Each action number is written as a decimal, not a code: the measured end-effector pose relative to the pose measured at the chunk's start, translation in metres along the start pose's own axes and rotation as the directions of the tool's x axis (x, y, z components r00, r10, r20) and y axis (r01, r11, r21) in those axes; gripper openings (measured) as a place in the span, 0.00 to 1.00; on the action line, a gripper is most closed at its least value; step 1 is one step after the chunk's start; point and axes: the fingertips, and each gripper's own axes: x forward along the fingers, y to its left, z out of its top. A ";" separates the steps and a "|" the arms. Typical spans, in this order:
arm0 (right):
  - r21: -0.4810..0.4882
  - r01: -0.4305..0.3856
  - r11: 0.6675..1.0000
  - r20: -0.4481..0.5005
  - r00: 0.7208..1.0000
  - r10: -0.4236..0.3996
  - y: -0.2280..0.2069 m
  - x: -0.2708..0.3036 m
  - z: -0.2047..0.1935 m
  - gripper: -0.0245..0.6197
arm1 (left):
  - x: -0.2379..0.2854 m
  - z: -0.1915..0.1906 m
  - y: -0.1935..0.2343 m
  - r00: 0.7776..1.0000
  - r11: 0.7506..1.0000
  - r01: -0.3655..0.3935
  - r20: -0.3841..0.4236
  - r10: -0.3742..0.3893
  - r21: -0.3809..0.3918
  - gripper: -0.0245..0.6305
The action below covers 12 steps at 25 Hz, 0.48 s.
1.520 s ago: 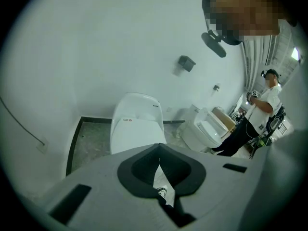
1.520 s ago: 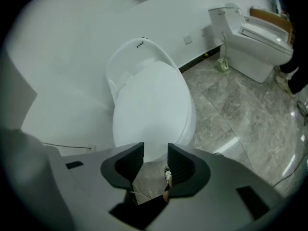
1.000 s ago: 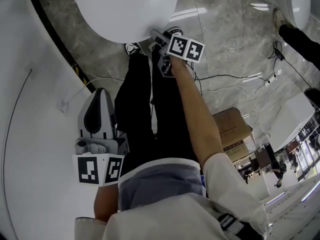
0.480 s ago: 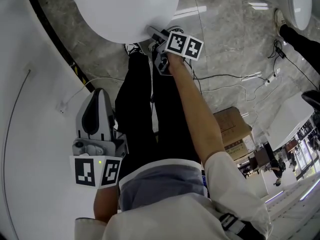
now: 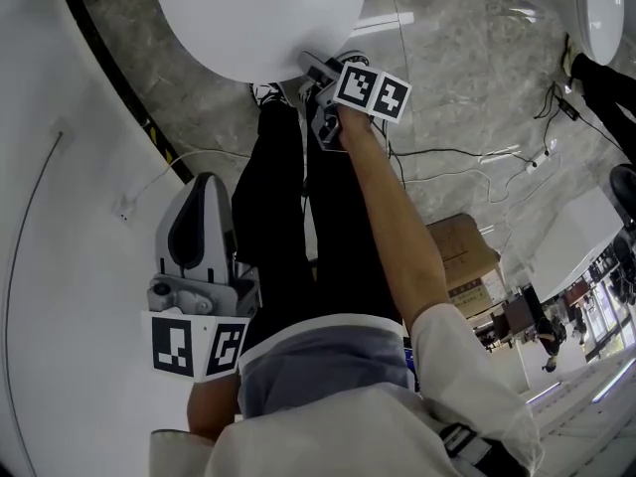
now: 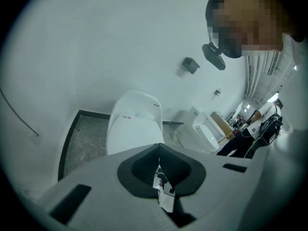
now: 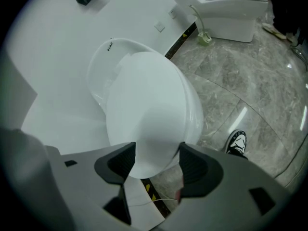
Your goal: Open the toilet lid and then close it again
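The white toilet lid [image 5: 248, 18] lies flat on the bowl at the top of the head view. My right gripper [image 5: 310, 70] is at the lid's front edge. In the right gripper view the lid [image 7: 144, 109] fills the middle, and the right gripper [image 7: 156, 160] is open with the rounded front rim between its dark pads [image 7: 120, 161], not pinched. My left gripper [image 5: 204, 192] hangs low at the left beside the person's leg, well away from the toilet. In the left gripper view it [image 6: 159, 177] is shut on nothing, with the toilet [image 6: 132, 129] seen beyond it.
A second toilet [image 7: 231, 8] stands further along the white wall. Black cables [image 5: 467, 157] and a cardboard box [image 5: 462, 256] lie on the grey marble floor to the right. The person's shoe [image 7: 237, 141] is beside the bowl. Another person's leg [image 5: 606, 78] shows at the upper right.
Hardly anything differs. My right gripper stays at the lid's front edge, and the left gripper has only drifted slightly beside the leg.
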 end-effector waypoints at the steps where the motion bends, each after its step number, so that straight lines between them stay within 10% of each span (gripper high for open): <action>1: 0.003 -0.001 1.000 -0.001 1.000 0.001 0.000 0.000 0.000 0.43 | 0.000 0.000 0.000 1.000 1.000 0.000 0.000 0.000 0.000 0.05; 12: 0.012 0.005 1.000 -0.006 1.000 -0.004 0.009 -0.009 0.001 0.43 | 0.002 0.012 -0.006 1.000 1.000 0.011 0.016 -0.011 -0.006 0.05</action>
